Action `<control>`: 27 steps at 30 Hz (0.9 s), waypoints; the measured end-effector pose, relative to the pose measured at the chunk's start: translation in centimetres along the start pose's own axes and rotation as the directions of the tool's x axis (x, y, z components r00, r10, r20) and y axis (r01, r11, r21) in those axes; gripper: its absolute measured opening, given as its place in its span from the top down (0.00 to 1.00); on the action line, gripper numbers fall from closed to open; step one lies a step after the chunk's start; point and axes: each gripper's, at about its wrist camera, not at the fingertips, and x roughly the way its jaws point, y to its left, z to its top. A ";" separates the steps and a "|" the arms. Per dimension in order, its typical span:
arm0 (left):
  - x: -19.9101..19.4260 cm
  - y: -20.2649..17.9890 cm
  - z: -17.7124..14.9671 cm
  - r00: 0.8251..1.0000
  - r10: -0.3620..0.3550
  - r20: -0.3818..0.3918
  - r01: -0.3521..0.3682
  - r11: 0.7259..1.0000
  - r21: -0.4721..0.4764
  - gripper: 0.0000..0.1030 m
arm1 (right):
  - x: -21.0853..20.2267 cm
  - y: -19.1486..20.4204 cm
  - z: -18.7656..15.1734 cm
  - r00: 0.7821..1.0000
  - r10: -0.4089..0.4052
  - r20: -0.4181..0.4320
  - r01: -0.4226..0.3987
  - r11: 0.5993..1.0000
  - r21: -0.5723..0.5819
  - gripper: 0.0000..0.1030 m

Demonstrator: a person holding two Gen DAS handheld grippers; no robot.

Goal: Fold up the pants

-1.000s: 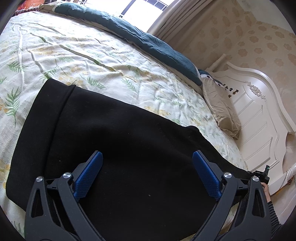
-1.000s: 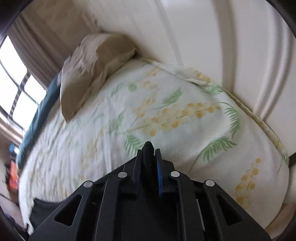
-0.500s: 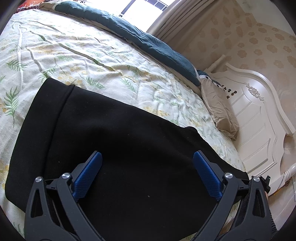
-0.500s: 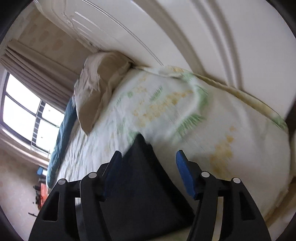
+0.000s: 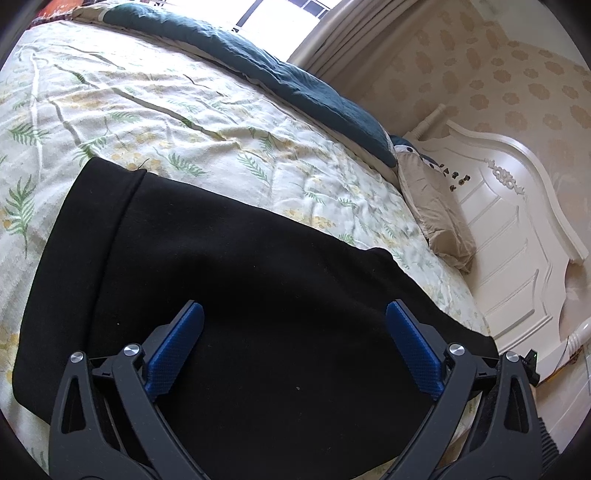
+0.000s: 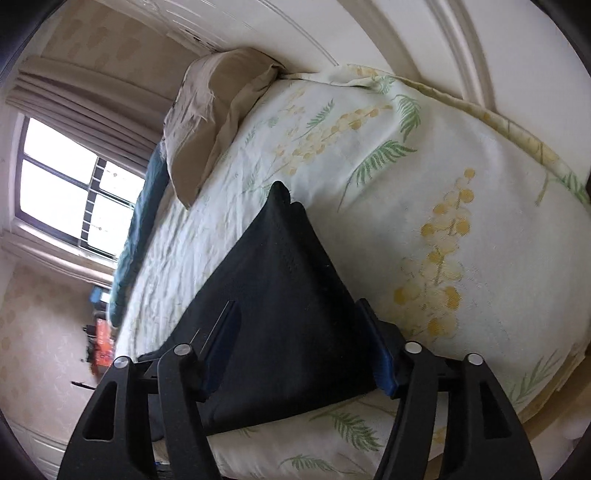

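The black pants (image 5: 240,295) lie flat on the floral bed (image 5: 184,122) — the left tool (image 5: 293,332) and right tool (image 6: 295,343) both gape wide over the fabric, gripping nothing.

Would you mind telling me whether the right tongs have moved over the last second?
Yes. The right tongs have opened and drawn back from the headboard, so the black pants now lie between their fingers.

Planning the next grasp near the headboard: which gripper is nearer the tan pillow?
Right. The right gripper sits open over the pants' end, toward the pillow. The left gripper hangs open over the pants' middle, farther down the bed from it.
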 end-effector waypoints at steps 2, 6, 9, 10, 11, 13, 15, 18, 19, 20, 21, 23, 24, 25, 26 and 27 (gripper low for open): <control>0.0 0.0 0.0 1.000 -0.001 0.000 0.001 1.000 0.002 0.04 | 0.1 0.5 -0.3 1.000 -0.015 -0.013 0.015 0.999 -0.030 0.79; -0.1 0.0 0.0 1.000 -0.001 -0.001 0.001 1.000 0.003 0.04 | -0.1 1.9 -1.0 0.999 -0.050 -0.005 0.049 0.997 -0.055 0.87; -0.1 0.0 0.0 1.000 -0.005 -0.001 0.005 1.000 0.002 0.04 | -1.0 3.2 -1.4 0.998 -0.047 0.041 0.050 0.997 -0.053 0.87; -0.2 0.0 0.0 1.000 -0.007 -0.002 0.007 1.000 0.002 0.04 | -1.3 3.6 -1.5 0.998 -0.040 0.053 0.043 0.998 -0.053 0.87; -0.2 0.0 0.0 1.000 -0.009 -0.003 0.009 1.000 0.001 0.04 | -1.6 4.1 -1.6 0.997 -0.031 0.067 0.035 0.998 -0.053 0.88; -0.3 0.0 0.0 1.000 -0.014 -0.006 0.014 1.000 -0.003 0.04 | -2.6 5.6 -2.2 0.995 0.011 0.098 -0.004 0.998 -0.066 0.88; -0.4 0.1 0.1 1.000 -0.019 -0.006 0.019 1.000 -0.008 0.04 | -3.3 7.7 -2.9 0.992 0.046 0.120 -0.034 0.994 -0.101 0.88; -0.4 0.0 0.0 1.000 -0.022 -0.006 0.022 1.000 -0.006 0.04 | -3.8 11.2 -3.9 0.986 0.089 0.138 -0.067 0.986 -0.155 0.88; -0.4 0.0 0.0 1.000 -0.021 -0.007 0.021 1.000 -0.005 0.04 | -3.9 12.5 -4.1 0.984 0.107 0.142 -0.081 0.981 -0.174 0.88; -0.4 -0.1 0.0 1.000 -0.019 -0.011 0.019 1.000 0.001 0.04 | -4.0 13.7 -4.5 0.981 0.125 0.145 -0.095 0.976 -0.196 0.88; -0.4 -0.1 0.0 1.000 -0.018 -0.014 0.018 1.000 0.005 0.04 | -4.0 15.0 -4.8 0.979 0.142 0.147 -0.107 0.970 -0.218 0.88; -0.5 -0.2 0.1 1.000 -0.017 -0.023 0.017 1.000 0.015 0.04 | -3.5 18.3 -5.7 0.976 0.170 0.139 -0.127 0.954 -0.271 0.88; -0.6 -0.2 0.1 0.999 -0.018 -0.027 0.019 1.000 0.020 0.04 | -3.3 19.5 -6.3 0.975 0.176 0.134 -0.130 0.947 -0.292 0.88; -0.6 -0.2 0.0 0.999 -0.021 -0.030 0.022 1.000 0.023 0.04 | -2.6 21.3 -7.0 0.975 0.184 0.122 -0.136 0.936 -0.326 0.88; -0.7 -0.2 0.0 0.999 -0.025 -0.033 0.025 0.999 0.024 0.04 | -2.0 22.5 -7.6 0.976 0.190 0.109 -0.141 0.926 -0.349 0.88; -0.9 -0.1 0.0 0.999 -0.031 -0.035 0.032 0.999 0.022 0.04 | -1.3 23.8 -8.2 0.976 0.194 0.096 -0.146 0.917 -0.372 0.88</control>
